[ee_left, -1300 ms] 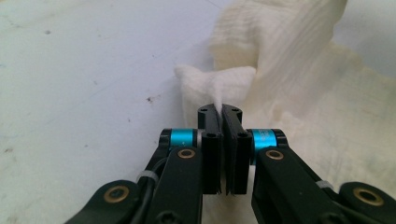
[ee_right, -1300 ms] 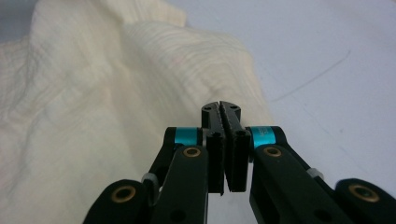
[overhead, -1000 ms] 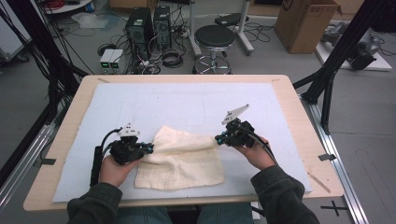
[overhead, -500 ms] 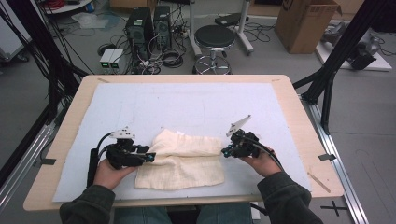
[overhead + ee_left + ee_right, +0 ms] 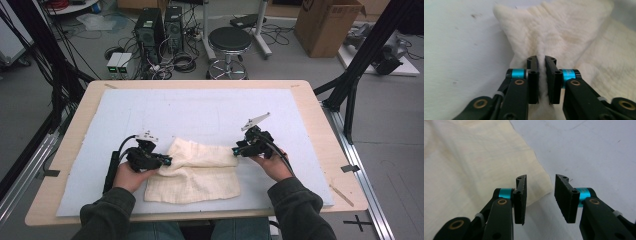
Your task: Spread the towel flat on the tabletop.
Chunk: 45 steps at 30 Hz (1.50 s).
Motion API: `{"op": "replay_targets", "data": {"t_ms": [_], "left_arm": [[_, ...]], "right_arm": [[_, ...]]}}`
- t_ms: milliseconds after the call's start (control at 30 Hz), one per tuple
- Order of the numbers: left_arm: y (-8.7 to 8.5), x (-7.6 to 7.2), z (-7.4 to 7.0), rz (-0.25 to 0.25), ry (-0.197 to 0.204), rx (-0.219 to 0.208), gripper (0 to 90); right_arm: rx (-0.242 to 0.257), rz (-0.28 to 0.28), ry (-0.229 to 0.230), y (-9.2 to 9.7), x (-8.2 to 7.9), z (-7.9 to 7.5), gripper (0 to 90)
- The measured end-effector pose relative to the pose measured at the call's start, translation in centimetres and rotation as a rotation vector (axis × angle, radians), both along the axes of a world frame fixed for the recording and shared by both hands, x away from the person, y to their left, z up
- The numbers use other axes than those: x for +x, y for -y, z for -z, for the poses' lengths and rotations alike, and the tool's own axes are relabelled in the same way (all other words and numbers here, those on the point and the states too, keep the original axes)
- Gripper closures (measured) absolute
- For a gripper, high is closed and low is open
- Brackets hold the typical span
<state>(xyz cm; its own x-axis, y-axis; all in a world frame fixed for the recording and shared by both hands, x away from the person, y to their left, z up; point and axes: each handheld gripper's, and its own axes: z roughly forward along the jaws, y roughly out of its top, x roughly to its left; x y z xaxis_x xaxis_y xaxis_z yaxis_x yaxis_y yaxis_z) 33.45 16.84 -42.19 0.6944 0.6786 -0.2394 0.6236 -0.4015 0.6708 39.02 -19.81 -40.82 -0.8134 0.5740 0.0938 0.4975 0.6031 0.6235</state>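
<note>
While cream folded terry cloth (image 5: 192, 167) sits near front edge of white foam mat (image 5: 200, 110), my left gripper (image 5: 541, 75) just clamped onto its bunched left edge, pinch point hidden. Right gripper (image 5: 540, 192) just opened, nothing pinched, over cloth's corner; loads of bare mat beyond.

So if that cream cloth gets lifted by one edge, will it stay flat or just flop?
Probably flop: the cream cloth already bunches into soft folds where the left gripper pinches it. It looks thin and light, and seems unlikely to slip from the grip.
</note>
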Motion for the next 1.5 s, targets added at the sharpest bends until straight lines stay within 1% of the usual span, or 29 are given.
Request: {"op": "replay_targets", "data": {"t_ms": [67, 100, 167, 200, 300, 333, 400, 500, 567, 633, 667, 700, 733, 800, 867, 900, 967, 1000, 1067, 1100, 1133, 1233, 1267, 1300, 1333, 1400, 1433, 1467, 1500], "left_arm": [[0.3, -0.1, 0.2, 0.013, -0.009, 0.001, 84.0], [0.7, -0.1, 0.6, 0.032, -0.024, 0.013, 84.0], [0.9, -0.2, 0.8, 0.055, -0.049, 0.012, 84.0], [1.0, -0.2, 0.9, 0.068, -0.049, 0.022, 84.0], [1.0, -0.2, 1.0, 0.085, -0.058, 0.000, 83.6], [1.0, -0.2, 1.0, 0.084, -0.058, -0.004, 82.9], [0.9, -0.2, 0.9, 0.083, -0.054, -0.012, 80.3], [0.4, -0.2, 0.5, 0.070, -0.040, -0.052, 75.3], [-0.1, -0.1, 0.1, 0.047, -0.029, -0.084, 71.7], [-0.6, 0.2, -0.4, 0.022, -0.028, -0.102, 65.2], [-0.6, 0.2, -0.4, 0.022, -0.028, -0.102, 63.6], [-1.1, 0.4, -0.8, 0.007, -0.024, -0.130, 61.8], [-1.1, 0.4, -0.8, 0.007, -0.024, -0.130, 61.2], [-1.6, 1.0, -1.1, -0.032, -0.019, -0.169, 58.7], [-1.6, 1.2, -1.1, -0.042, -0.018, -0.167, 56.3], [-1.4, 1.7, -1.2, -0.062, -0.008, -0.156, 54.8], [-1.3, 2.1, -1.2, -0.072, -0.004, -0.146, 51.6], [-1.1, 2.4, -1.2, -0.088, 0.002, -0.147, 50.5], [-0.5, 3.8, -1.2, -0.154, 0.011, -0.159, 50.5], [-0.5, 3.8, -1.2, -0.154, 0.011, -0.159, 50.5], [-0.2, 4.7, -0.9, -0.195, -0.004, -0.149, 50.6], [0.4, 5.9, 0.1, -0.203, -0.047, -0.094, 50.6], [0.7, 6.1, 0.4, -0.190, -0.061, -0.092, 52.3], [0.8, 6.1, 0.6, -0.176, -0.064, -0.083, 57.1], [1.0, 6.1, 0.7, -0.163, -0.056, -0.058, 63.9], [1.2, 5.7, 0.5, -0.137, -0.004, -0.021, 82.6], [1.2, 5.7, 0.5, -0.137, -0.004, -0.021, 86.1], [1.2, 5.5, 0.2, -0.142, 0.026, -0.013, 86.1], [1.1, 5.2, -0.3, -0.148, 0.065, -0.031, 87.2]], "right_arm": [[-0.029, 0.012, -0.010, -0.7, 0.5, 0.9, 61.4], [-0.032, 0.014, -0.022, -0.9, 0.7, 1.2, 61.9], [-0.056, 0.021, -0.016, -1.3, 1.0, 1.7, 62.8], [-0.057, 0.024, -0.011, -1.5, 1.0, 1.9, 64.4], [-0.057, 0.035, -0.007, -1.7, 1.1, 1.8, 69.2], [-0.062, 0.028, 0.006, -1.7, 1.1, 1.9, 72.7], [-0.063, 0.002, 0.005, -1.9, 0.9, 1.8, 83.9], [-0.096, -0.033, 0.027, -2.2, 0.5, 1.6, 85.6], [-0.105, -0.027, 0.039, -1.9, 0.3, 1.4, 85.6], [-0.095, -0.007, 0.064, -1.2, 0.0, 0.8, 85.5], [-0.095, -0.007, 0.064, -1.2, 0.0, 0.8, 85.5], [-0.072, 0.011, 0.093, -0.1, -0.2, 0.1, 85.5], [-0.072, 0.011, 0.093, -0.1, -0.2, 0.1, 85.5], [-0.084, 0.036, 0.101, 1.3, -0.5, -0.2, 85.5], [-0.078, 0.042, 0.097, 1.6, -0.5, -0.2, 85.5], [-0.080, 0.056, 0.092, 2.3, -0.5, -0.2, 85.4], [-0.075, 0.053, 0.092, 2.3, -0.5, -0.2, 85.4], [-0.079, 0.047, 0.093, 2.2, -0.6, -0.2, 85.4], [-0.092, 0.035, 0.096, 1.9, -0.6, 0.0, 85.4], [-0.096, 0.030, 0.097, 1.7, -0.6, 0.0, 85.4], [-0.102, 0.027, 0.100, 1.6, -0.5, 0.1, 85.4], [-0.101, 0.025, 0.093, 1.6, -0.4, 0.2, 85.3], [-0.100, 0.027, 0.090, 1.6, -0.4, 0.2, 85.3], [-0.096, 0.028, 0.089, 1.6, -0.3, 0.3, 85.3], [-0.095, 0.028, 0.086, 1.7, -0.3, 0.3, 85.3], [-0.083, 0.032, 0.087, 1.7, -0.1, 0.3, 85.3], [-0.075, 0.033, 0.085, 1.8, -0.1, 0.2, 85.3], [-0.075, 0.033, 0.085, 1.8, -0.1, 0.2, 85.3], [-0.067, 0.033, 0.090, 1.9, -0.1, 0.2, 85.3]]}}
